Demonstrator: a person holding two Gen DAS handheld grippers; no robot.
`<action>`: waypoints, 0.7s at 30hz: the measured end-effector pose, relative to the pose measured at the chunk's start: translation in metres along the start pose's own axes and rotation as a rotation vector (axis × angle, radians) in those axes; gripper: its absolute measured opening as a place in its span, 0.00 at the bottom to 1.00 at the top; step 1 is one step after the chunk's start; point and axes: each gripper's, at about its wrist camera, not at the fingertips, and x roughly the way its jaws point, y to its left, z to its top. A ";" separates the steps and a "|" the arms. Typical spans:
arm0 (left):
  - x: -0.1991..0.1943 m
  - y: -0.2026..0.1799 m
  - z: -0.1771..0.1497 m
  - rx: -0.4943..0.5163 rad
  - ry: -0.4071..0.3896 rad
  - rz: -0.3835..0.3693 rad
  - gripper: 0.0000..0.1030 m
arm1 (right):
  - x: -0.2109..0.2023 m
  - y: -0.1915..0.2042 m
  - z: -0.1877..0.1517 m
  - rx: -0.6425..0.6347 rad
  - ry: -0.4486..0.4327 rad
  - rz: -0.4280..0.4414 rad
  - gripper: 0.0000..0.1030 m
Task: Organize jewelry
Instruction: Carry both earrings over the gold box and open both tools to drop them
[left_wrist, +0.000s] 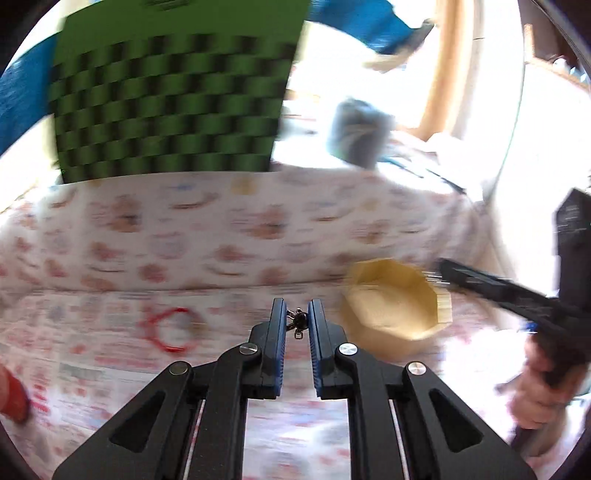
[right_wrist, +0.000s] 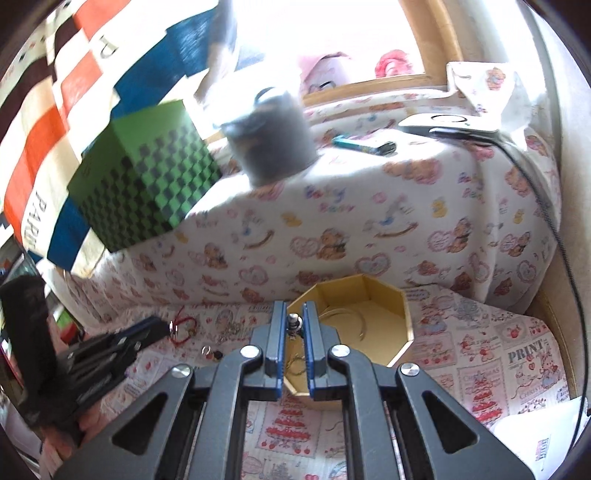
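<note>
While a small dark earring (left_wrist: 300, 319) is pinched in the nearly closed left gripper (left_wrist: 297, 314), a chain piece (right_wrist: 293, 325) is clamped by the right gripper (right_wrist: 294, 317) beside the yellow box (right_wrist: 384, 314).

We see a printed cloth (right_wrist: 491, 354) covering the surface; on it sits an open yellow octagonal box (right_wrist: 402, 317), with a red bracelet (right_wrist: 181, 326) at its nine o'clock and small rings (right_wrist: 208, 350) just beside that, toward seven
</note>
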 end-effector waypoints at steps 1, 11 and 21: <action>0.000 -0.007 0.004 -0.009 0.001 -0.026 0.11 | -0.001 -0.004 0.002 0.011 -0.003 -0.002 0.08; 0.072 -0.054 0.027 0.029 0.108 -0.020 0.11 | 0.018 -0.040 0.007 0.032 -0.003 -0.109 0.08; 0.122 -0.069 0.024 0.041 0.190 -0.038 0.11 | 0.021 -0.060 0.011 0.101 0.014 -0.040 0.09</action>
